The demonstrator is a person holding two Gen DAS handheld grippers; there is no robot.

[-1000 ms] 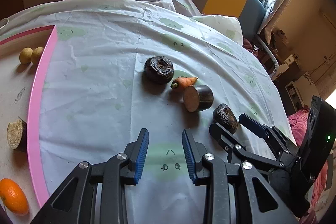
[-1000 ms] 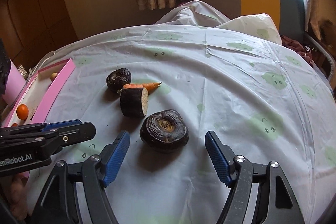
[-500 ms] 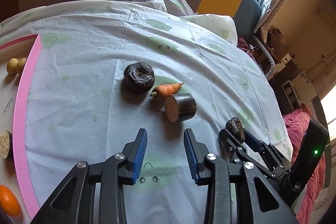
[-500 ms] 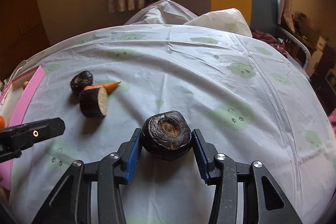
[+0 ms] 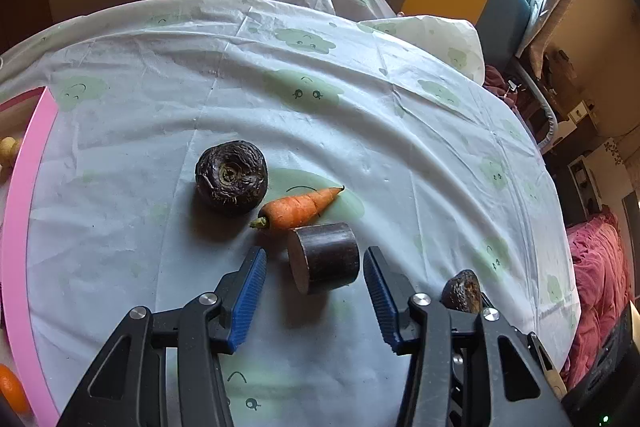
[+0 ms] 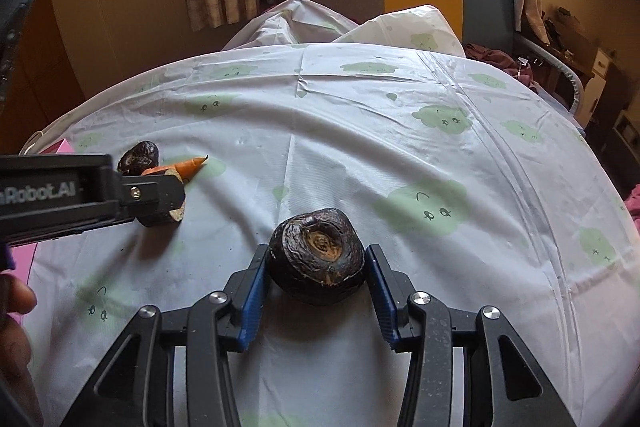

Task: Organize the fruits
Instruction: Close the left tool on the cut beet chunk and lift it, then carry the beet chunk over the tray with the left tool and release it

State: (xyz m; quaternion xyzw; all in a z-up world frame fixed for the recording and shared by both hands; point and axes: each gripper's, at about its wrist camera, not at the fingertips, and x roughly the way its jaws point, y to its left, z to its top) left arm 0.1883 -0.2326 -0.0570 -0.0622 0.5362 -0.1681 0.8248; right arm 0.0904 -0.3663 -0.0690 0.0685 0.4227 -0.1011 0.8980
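Observation:
A dark cut cylinder (image 5: 324, 261) with a pale cut face lies on the cloud-print tablecloth between the blue pads of my left gripper (image 5: 314, 263). Its jaws are opening and the pads stand clear of the piece on both sides. Just beyond lie a small carrot (image 5: 298, 207) and a dark wrinkled round fruit (image 5: 231, 177). My right gripper (image 6: 316, 261) is shut on a second dark wrinkled fruit (image 6: 318, 259), pads pressed on its two sides, low over the cloth. That fruit (image 5: 462, 293) also peeks out at the lower right of the left wrist view.
A pink-rimmed tray (image 5: 18, 211) lies at the left edge with an orange (image 5: 12, 387) and a small yellow fruit (image 5: 8, 147) on it. The left gripper's body (image 6: 80, 195) crosses the right wrist view, a hand (image 6: 12, 307) below it. A covered chair and sofa stand beyond the table.
My left gripper has moved forward to the cut cylinder and its jaws have widened around it. My right gripper has closed from wide open onto the dark wrinkled fruit.

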